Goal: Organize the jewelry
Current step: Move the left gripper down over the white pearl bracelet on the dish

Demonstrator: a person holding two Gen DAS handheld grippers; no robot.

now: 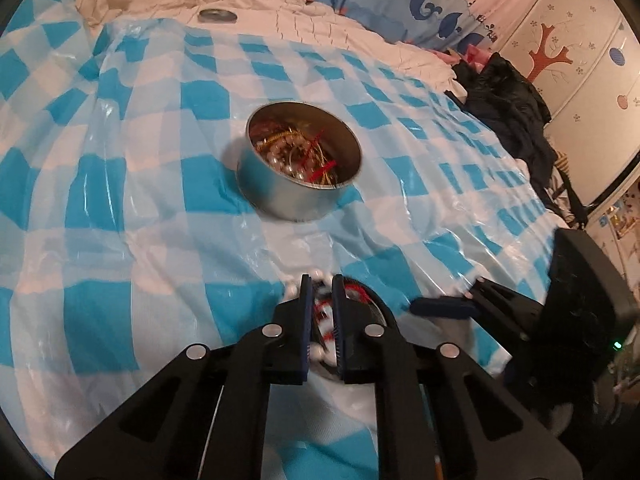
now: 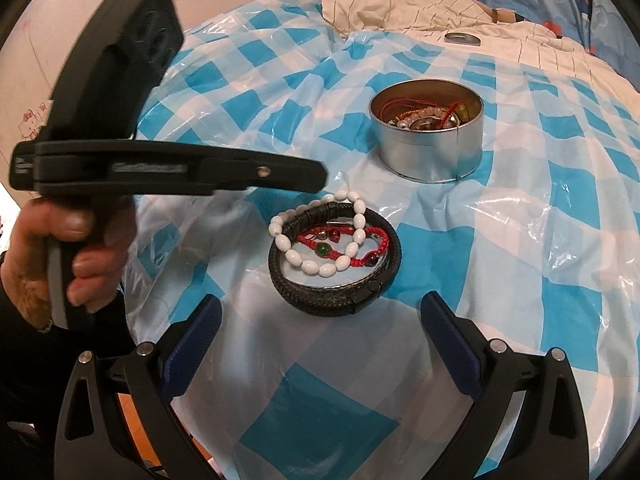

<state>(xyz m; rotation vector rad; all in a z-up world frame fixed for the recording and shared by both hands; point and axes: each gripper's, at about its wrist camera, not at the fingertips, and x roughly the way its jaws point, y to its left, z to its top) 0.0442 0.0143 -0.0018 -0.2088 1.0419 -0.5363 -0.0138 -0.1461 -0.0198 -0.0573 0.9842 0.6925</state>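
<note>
A pile of bracelets lies on the blue-checked plastic sheet [image 2: 500, 240]: a black braided bracelet [image 2: 320, 294], a white bead bracelet [image 2: 316, 266] and a red cord bracelet [image 2: 362, 260] with dark beads. My right gripper [image 2: 320, 302] stands open just short of the pile, one finger on each side. My left gripper [image 2: 316, 174] is held by a hand [image 2: 80, 248]; its tip hovers up-left of the pile, clear of it. In the left wrist view my left gripper [image 1: 320, 280] has its jaws almost together. White beads [image 1: 291, 290] and red cord [image 1: 356, 290] show below them and through the narrow gap.
A round metal tin [image 1: 300, 196] [image 2: 428, 152] with several bracelets inside stands beyond the pile. Farther back, a round metal lid [image 1: 218, 16] [image 2: 463, 38] lies on cream bedding. Black clothes [image 1: 508, 96] are heaped at the right edge of the bed.
</note>
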